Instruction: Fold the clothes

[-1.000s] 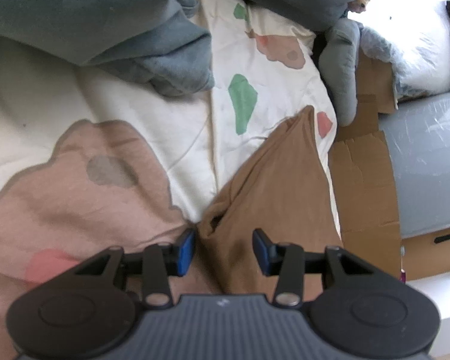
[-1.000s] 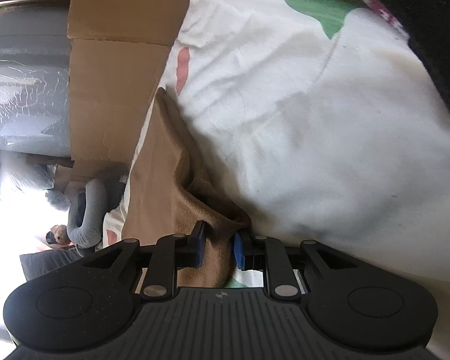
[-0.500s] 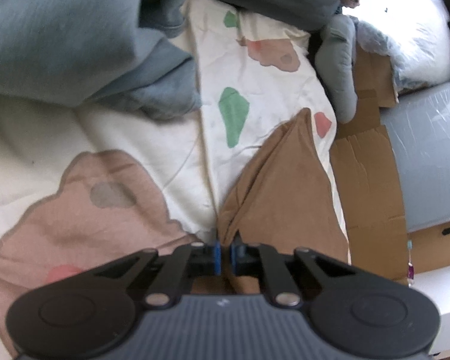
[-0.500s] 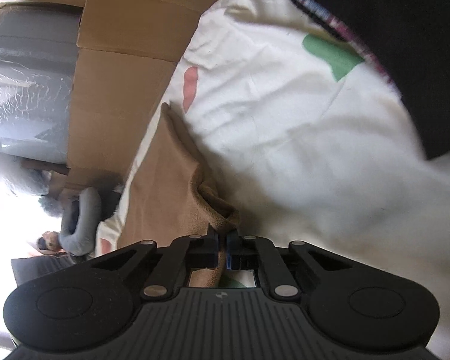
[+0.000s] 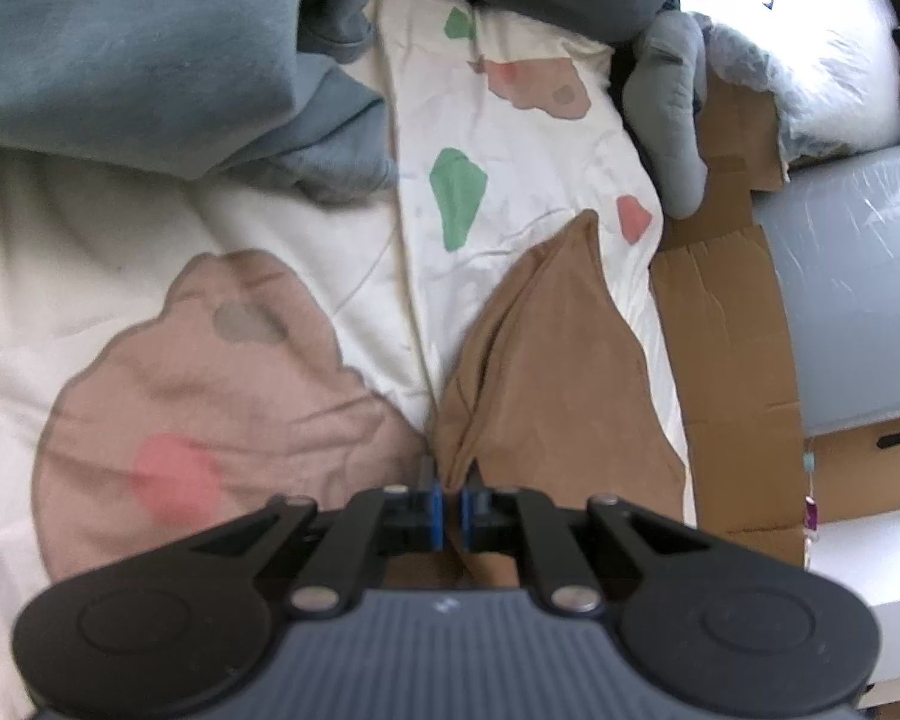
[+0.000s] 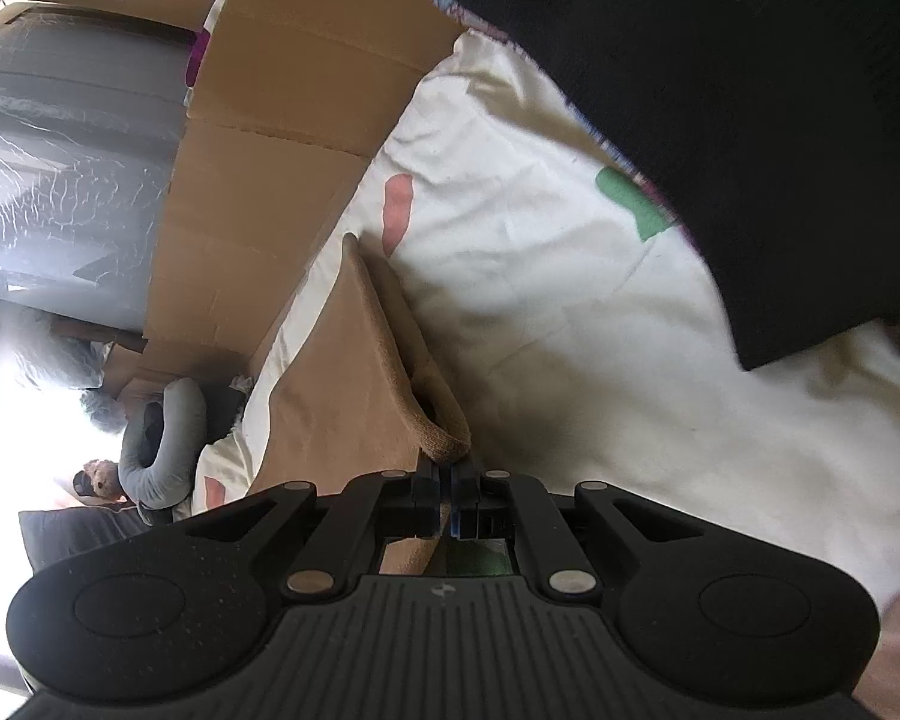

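A brown garment [image 5: 546, 360] lies stretched along the right edge of a white bedcover with coloured patches [image 5: 498, 138]. My left gripper [image 5: 448, 507] is shut on the near corner of this garment, whose far tip points away toward the bed's head. In the right wrist view the same brown garment [image 6: 342, 372] runs away from me as a raised fold, and my right gripper [image 6: 448, 501] is shut on its rolled hem at the near end. Both corners are lifted slightly off the bedcover [image 6: 540, 276].
Grey-blue clothes [image 5: 150, 48] are heaped at the back left of the bed. Flattened cardboard [image 5: 726, 336] and a grey wrapped mattress [image 5: 858, 288] lie beside the bed's right edge. A grey neck pillow [image 5: 669, 114] rests at the far end. A black cloth [image 6: 750, 120] covers the upper right.
Both grippers closed on the brown garment's near corners and have since lifted and drawn it slightly, so more of the bed and room shows in each view.
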